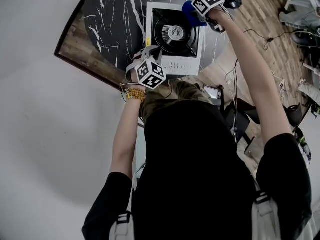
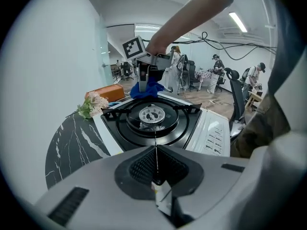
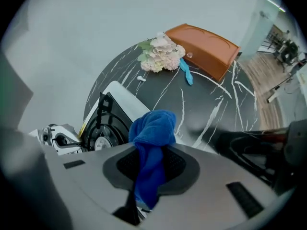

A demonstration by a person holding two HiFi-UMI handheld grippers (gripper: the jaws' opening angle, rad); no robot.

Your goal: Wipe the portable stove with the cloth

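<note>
The portable stove point(image 1: 172, 59), white with a black burner top, stands on the black marble table point(image 1: 115, 19). My right gripper point(image 1: 196, 15) hangs over the stove's far right corner, shut on the blue cloth point(image 1: 189, 10). In the right gripper view the cloth point(image 3: 152, 128) bunches out past the jaws, above the stove's edge point(image 3: 117, 97). My left gripper point(image 1: 146, 51) sits at the stove's near left corner with its jaws shut and nothing visible between them. From the left gripper view the burner point(image 2: 153, 115) lies just beyond my left gripper point(image 2: 156, 147), with the cloth point(image 2: 146, 89) at the far side.
An orange box point(image 3: 204, 49), a bunch of pale flowers point(image 3: 160, 54), a light-blue item point(image 3: 186, 73) and a small white bit point(image 3: 140, 78) lie on the far part of the table. The table's round edge runs close to the stove. Chairs and people stand in the room beyond.
</note>
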